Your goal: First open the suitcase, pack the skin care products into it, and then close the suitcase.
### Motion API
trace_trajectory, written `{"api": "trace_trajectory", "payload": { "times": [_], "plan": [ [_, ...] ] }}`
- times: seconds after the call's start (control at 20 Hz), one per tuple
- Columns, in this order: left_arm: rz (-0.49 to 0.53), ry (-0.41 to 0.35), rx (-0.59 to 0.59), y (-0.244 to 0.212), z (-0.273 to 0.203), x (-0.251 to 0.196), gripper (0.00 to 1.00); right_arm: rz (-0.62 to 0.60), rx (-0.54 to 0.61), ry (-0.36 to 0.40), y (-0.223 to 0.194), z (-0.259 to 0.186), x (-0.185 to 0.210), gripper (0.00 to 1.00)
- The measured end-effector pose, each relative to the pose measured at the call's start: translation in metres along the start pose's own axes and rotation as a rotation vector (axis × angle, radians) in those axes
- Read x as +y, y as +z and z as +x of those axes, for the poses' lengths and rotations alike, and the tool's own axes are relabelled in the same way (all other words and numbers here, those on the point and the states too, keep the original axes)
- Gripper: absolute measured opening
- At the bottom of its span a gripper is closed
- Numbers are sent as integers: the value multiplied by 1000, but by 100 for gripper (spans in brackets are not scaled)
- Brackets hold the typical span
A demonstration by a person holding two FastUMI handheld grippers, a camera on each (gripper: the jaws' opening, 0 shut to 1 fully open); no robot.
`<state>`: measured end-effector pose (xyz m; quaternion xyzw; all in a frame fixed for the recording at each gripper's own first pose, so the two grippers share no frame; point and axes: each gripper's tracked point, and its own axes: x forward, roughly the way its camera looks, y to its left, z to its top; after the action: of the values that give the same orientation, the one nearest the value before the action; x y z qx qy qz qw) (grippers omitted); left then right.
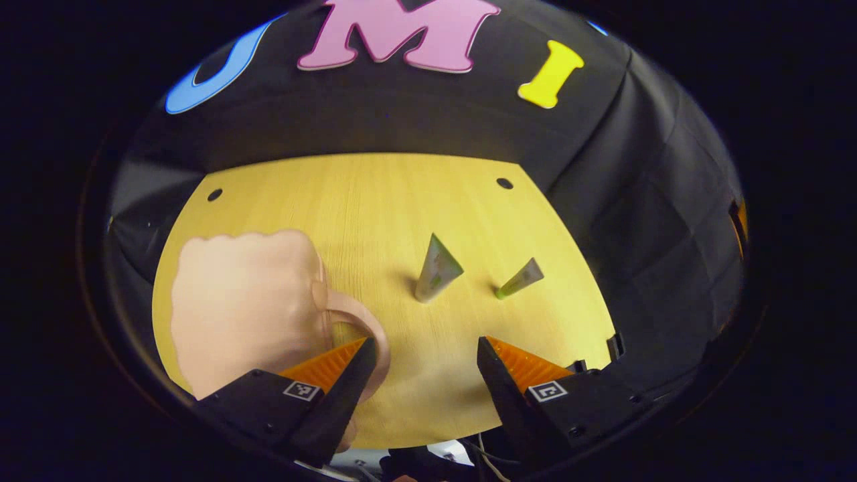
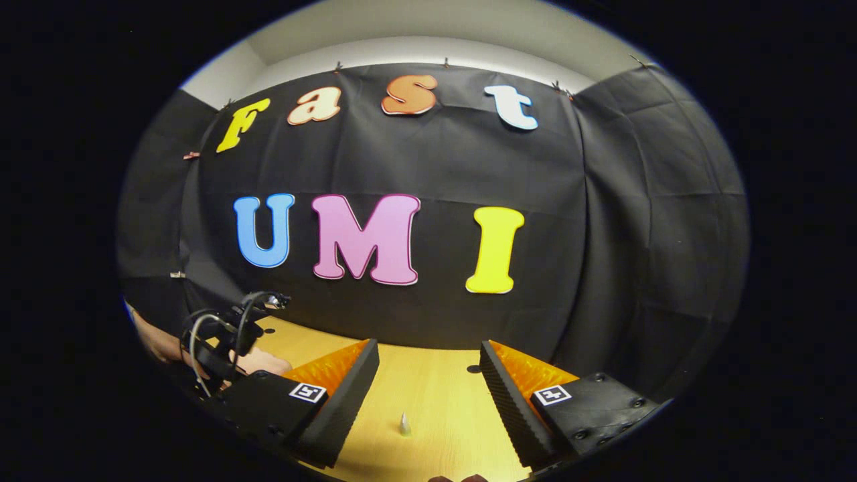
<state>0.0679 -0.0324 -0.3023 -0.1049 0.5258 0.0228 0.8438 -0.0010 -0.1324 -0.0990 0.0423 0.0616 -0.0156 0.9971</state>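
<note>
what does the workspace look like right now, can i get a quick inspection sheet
surface: light wooden table with two small dark holes near its far edge
job's things: pink suitcase at the table's left, handle toward the middle, looks closed; larger tube and smaller tube stand apart near the middle
clutter: nothing seen
grippers: left gripper open over the table's near edge, one finger beside the suitcase handle, holding nothing; right gripper open and empty, raised and facing the wall
cables: loops of cable on the other gripper, seen in the right gripper view
surroundings: black cloth wall behind and beside the table
</note>
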Motion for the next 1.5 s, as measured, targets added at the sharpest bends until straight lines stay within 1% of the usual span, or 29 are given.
{"api": "trace_trajectory", "payload": {
  "times": [0.05, 0.1, 0.2, 0.3, 0.35, 0.4, 0.45, 0.5, 0.55, 0.65, 0.75, 0.85, 0.9, 0.95, 1.05, 1.1, 1.15, 1.2, 1.25, 1.3, 1.35, 1.45, 1.5],
  "plan": [
    [-16, 56, 94, -9, 21, 11, 97, 25, 14, -9, -6, 5, -16, 96],
    [2, 102, 137, -13, 36, 22, 97, 19, 10, -20, -7, 11, -28, 96],
    [-9, 156, 187, -21, 60, 33, 96, 2, 8, -28, -6, 15, -42, 96],
    [-44, 176, 222, -27, 78, 39, 96, 13, 16, -22, -9, 17, -46, 96],
    [-62, 160, 243, -30, 87, 36, 92, 11, 26, -23, -14, 18, -49, 96],
    [-48, 157, 254, -34, 94, 38, 87, 8, 35, -20, -16, 19, -50, 96],
    [-21, 176, 269, -36, 96, 45, 67, 3, 40, -19, -18, 18, -50, 96],
    [-4, 198, 292, -40, 95, 54, 40, 0, 41, -16, -19, 18, -50, 96],
    [-20, 181, 302, -40, 94, 50, 20, -4, 45, -13, -21, 17, -49, 96],
    [1, 138, 292, -31, 79, 45, 18, -12, 56, 2, -28, 18, -45, 96],
    [19, 143, 269, -21, 59, 46, 17, -25, 59, 25, -30, 25, -39, 96],
    [-9, 106, 224, 2, 8, 50, 16, -22, 48, 55, -27, 35, -31, 96],
    [-4, 105, 201, 14, -11, 54, 16, -20, 42, 68, -25, 40, -27, 96],
    [13, 122, 165, 28, -38, 66, 16, -19, 35, 89, -23, 47, -22, 96],
    [38, 167, 95, 54, -83, 91, 17, -20, 31, 139, -21, 62, -5, 96],
    [33, 194, 58, 66, -108, 110, 16, -29, 24, 157, -17, 70, 5, 96],
    [17, 209, 33, 73, -124, 125, 19, -35, 18, 168, -14, 74, 12, 96],
    [-15, 230, -4, 80, -145, 152, 16, -40, -4, 178, -4, 78, 25, 96],
    [-33, 267, -41, 85, -166, 182, 14, -40, -27, 182, 5, 79, 37, 97],
    [-32, 305, -63, 88, -177, 207, 14, -45, -40, 182, 8, 79, 44, 96],
    [-22, 358, -82, 91, -189, 233, 14, -46, -39, 179, 9, 81, 52, 96],
    [20, 507, -123, 91, -220, 309, 13, -54, -29, 188, 10, 82, 85, 96],
    [17, 558, -122, 85, -228, 344, 13, -67, -32, 185, 12, 83, 95, 96]
  ]
}}
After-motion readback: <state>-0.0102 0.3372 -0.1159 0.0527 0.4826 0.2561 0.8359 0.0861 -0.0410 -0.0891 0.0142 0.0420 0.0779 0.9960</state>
